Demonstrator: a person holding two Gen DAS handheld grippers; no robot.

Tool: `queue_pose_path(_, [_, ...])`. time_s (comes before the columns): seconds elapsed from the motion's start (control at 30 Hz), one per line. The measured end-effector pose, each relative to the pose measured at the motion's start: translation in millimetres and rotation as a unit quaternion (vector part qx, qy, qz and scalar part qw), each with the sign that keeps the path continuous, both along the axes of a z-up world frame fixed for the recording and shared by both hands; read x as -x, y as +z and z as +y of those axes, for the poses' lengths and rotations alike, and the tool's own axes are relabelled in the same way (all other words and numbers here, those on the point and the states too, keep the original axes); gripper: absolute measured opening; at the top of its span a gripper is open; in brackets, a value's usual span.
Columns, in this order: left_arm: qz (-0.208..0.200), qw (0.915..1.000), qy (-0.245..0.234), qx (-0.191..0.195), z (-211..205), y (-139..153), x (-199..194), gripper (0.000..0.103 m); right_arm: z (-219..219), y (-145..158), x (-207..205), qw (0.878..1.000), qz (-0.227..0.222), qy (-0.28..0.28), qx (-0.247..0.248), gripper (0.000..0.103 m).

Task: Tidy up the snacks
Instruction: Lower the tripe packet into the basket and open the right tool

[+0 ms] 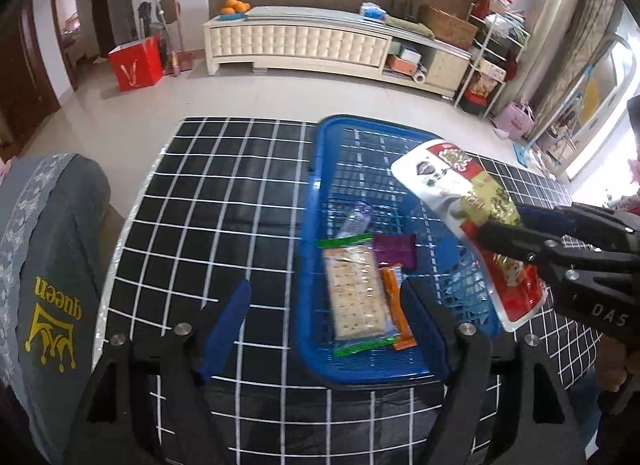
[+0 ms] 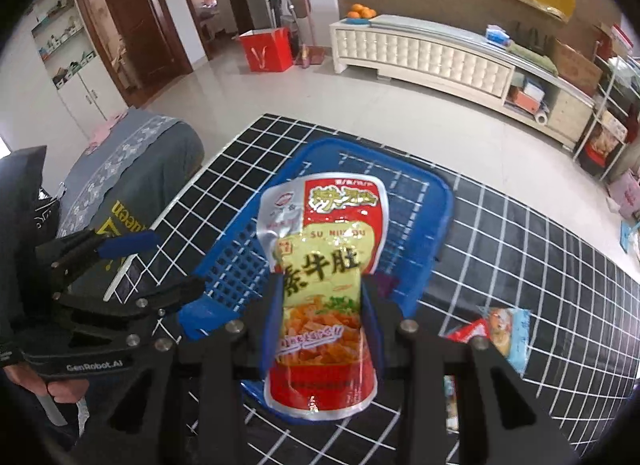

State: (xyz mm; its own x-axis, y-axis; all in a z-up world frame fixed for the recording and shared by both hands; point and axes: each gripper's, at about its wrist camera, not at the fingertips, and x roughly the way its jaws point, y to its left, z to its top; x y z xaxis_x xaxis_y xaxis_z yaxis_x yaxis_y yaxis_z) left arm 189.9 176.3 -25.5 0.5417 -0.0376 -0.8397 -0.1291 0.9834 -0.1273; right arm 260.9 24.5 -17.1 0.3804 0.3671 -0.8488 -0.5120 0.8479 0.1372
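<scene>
A blue plastic basket (image 1: 316,185) (image 2: 444,201) stands on the black grid-patterned tablecloth (image 1: 200,205). In it lie a cracker pack (image 1: 356,293), a purple packet (image 1: 394,249), an orange bar (image 1: 396,305) and a clear wrapper (image 1: 354,221). My right gripper (image 2: 322,297) (image 1: 500,221) is shut on a red, yellow and silver snack pouch (image 2: 324,249) (image 1: 452,181), which it holds above the basket's right side. My left gripper (image 1: 325,285) (image 2: 168,265) hovers open over the basket's near end, with nothing between its fingers.
Loose snack packets (image 2: 504,329) lie on the table to the right of the basket. A chair with a grey cover (image 1: 52,265) marked "queen" stands at the table's left edge. Tiled floor and a white cabinet (image 1: 304,41) lie beyond.
</scene>
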Motion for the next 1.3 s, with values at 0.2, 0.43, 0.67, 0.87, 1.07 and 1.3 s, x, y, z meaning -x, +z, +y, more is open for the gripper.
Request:
queue_pose_path(0.2, [0.007,0.9999,0.009,-0.002,13.8,-17.3,3.1,0.075,25.9,-30.6,-4.7,1.0,0.028,-0.004,0.012,0.042])
queue_pose_path(0.43, [0.02,0.9998,0.008,0.003,20.6,-36.9,3.7,0.075,38.9,-58.0,-7.4,0.998,0.04,-0.012,0.047,0.042])
queue_pose_path(0.67, [0.019,0.9994,0.023,0.018,34.3,-40.2,8.0,0.075,42.8,-65.1,-5.0,0.998,0.051,-0.003,0.043,0.044])
queue_pose_path(0.87, [0.019,0.9995,0.025,0.006,29.2,-36.1,13.1,0.075,49.6,-55.5,-0.2,0.998,0.021,0.007,0.067,0.064])
queue_pose_path(1.07, [0.016,0.9997,0.016,-0.009,16.3,-27.3,17.0,0.075,32.2,-39.6,9.3,0.999,0.018,0.008,0.045,0.074])
queue_pose_path(1.3, [0.0,0.9998,-0.003,-0.021,-14.8,-6.2,19.4,0.081,-9.0,-15.6,23.5,1.0,0.007,-0.006,0.028,0.074])
